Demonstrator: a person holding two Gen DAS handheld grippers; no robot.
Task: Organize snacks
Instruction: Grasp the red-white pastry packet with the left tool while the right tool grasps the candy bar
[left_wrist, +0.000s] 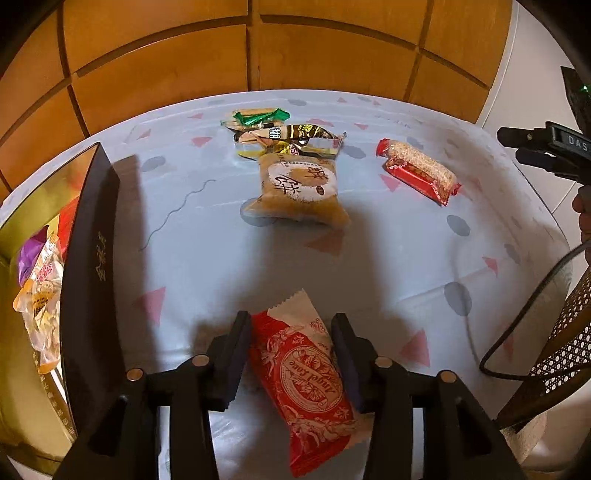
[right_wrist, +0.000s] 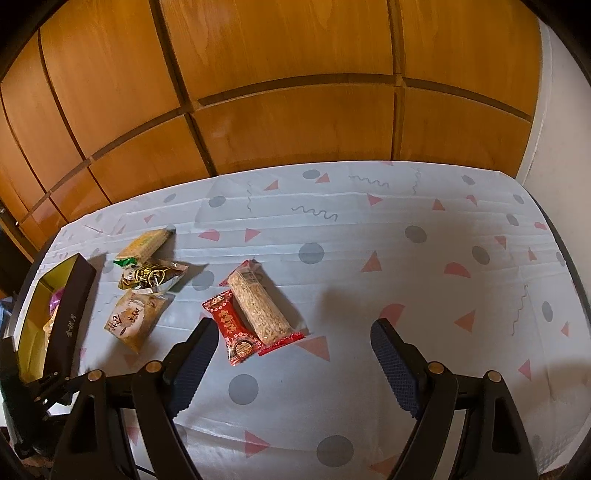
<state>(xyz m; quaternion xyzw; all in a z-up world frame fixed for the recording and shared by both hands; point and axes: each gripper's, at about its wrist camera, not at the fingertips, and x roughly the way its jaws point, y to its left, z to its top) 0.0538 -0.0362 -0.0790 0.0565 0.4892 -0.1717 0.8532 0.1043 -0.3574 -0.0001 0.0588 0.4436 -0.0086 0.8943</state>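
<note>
Between the left tongs (left_wrist: 291, 354), the red packet (left_wrist: 304, 384) points lengthwise away.

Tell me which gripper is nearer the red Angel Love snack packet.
Left. The left gripper has the red Angel Love packet between its fingers. The right gripper hangs open over bare tablecloth, off at the right edge of the left wrist view, well away from it.

Red snack packet (left_wrist: 308, 391) between fingers (left_wrist: 236, 354)

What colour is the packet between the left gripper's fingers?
Red with a white ornate print: the snack packet shows best in the left wrist view.
</note>
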